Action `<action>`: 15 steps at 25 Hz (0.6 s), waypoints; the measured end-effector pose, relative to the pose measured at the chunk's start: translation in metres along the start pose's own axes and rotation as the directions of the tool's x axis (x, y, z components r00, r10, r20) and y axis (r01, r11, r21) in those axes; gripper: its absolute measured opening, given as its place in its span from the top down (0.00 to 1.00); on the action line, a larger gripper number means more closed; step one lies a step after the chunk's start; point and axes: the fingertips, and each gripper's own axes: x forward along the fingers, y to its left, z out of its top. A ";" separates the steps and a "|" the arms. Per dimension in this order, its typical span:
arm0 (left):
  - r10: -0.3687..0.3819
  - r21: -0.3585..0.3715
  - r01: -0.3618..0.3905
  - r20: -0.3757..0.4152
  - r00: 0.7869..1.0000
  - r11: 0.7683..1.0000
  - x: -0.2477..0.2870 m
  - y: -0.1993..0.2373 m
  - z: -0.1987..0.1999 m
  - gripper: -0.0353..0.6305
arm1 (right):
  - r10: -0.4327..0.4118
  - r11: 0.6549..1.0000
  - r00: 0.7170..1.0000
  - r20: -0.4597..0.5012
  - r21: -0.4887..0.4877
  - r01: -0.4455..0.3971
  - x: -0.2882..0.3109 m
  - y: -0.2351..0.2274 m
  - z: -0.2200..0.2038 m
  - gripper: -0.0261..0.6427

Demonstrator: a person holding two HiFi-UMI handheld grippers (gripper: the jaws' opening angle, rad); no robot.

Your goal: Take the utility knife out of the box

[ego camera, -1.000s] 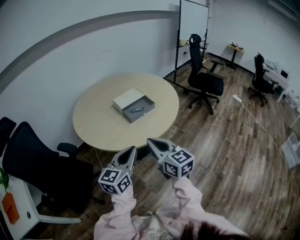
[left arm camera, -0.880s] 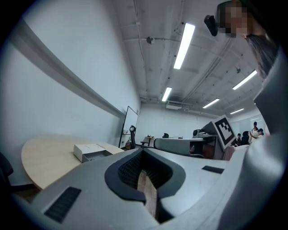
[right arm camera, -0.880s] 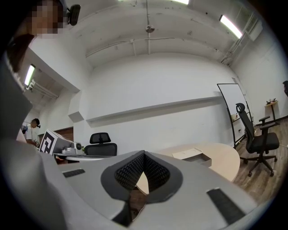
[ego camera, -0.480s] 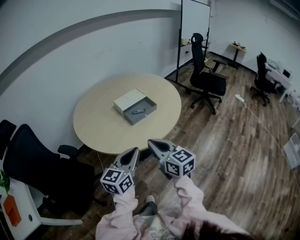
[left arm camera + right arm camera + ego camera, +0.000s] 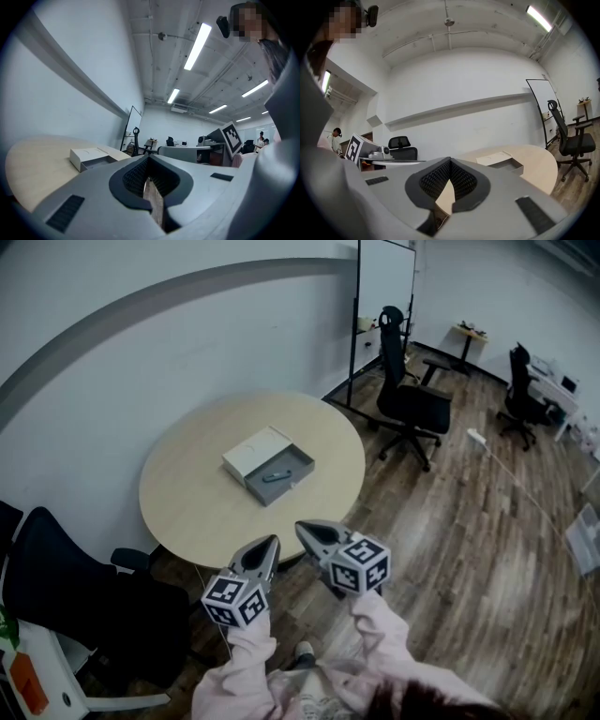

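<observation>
An open grey box with a white lid lies on the round beige table. The small dark utility knife rests inside it. Both grippers hang short of the table's near edge, over the floor, pointing towards it. My left gripper is shut and holds nothing, and so is my right gripper. In the left gripper view the shut left gripper has the box off to the left beyond it. In the right gripper view the box lies right of the shut right gripper.
A black office chair stands left of the table, near the person. Another black chair and a whiteboard stand at the back right. A white cable runs across the wooden floor.
The table and box have come nearer in the head view. Both shut grippers have travelled with the person towards the table's near edge.
</observation>
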 end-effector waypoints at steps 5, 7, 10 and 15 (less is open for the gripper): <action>-0.015 -0.017 0.015 -0.003 1.000 1.000 0.014 0.018 0.002 0.94 | -0.016 1.000 1.000 -0.019 0.011 0.017 0.018 -0.013 -0.002 0.97; -0.023 -0.020 0.023 -0.006 1.000 1.000 0.019 0.023 0.002 0.94 | -0.024 1.000 0.999 -0.022 0.017 0.024 0.024 -0.018 -0.001 0.97; -0.030 -0.030 0.029 -0.008 1.000 0.999 0.026 0.036 0.003 0.94 | -0.030 0.999 0.999 -0.030 0.022 0.031 0.037 -0.025 -0.001 0.97; -0.036 -0.036 0.036 -0.017 0.999 0.999 0.036 0.056 0.005 0.94 | -0.042 0.999 0.999 -0.035 0.033 0.043 0.053 -0.034 -0.001 0.97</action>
